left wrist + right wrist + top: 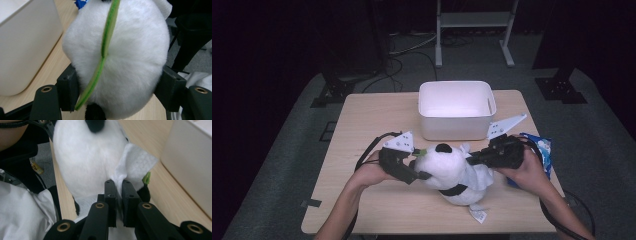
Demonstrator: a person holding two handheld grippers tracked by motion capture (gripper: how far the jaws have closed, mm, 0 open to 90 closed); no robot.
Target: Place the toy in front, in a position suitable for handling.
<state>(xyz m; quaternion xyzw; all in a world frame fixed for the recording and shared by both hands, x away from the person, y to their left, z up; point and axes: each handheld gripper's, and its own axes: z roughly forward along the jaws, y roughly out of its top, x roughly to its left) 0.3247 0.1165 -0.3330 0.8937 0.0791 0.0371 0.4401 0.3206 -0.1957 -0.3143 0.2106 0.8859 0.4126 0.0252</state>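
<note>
On wood table [362, 120] w/ white bin [456, 127]; grey floor [602, 130], dark room.

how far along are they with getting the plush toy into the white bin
Done: both grippers have a grip. The left gripper is clamped round the plush toy at its head; the right gripper pinches a white fabric fold on its body. In hand: carrying the toy, which is at the near edge of the table. Left: moving it into the white bin, which looks empty, and letting go.
</note>
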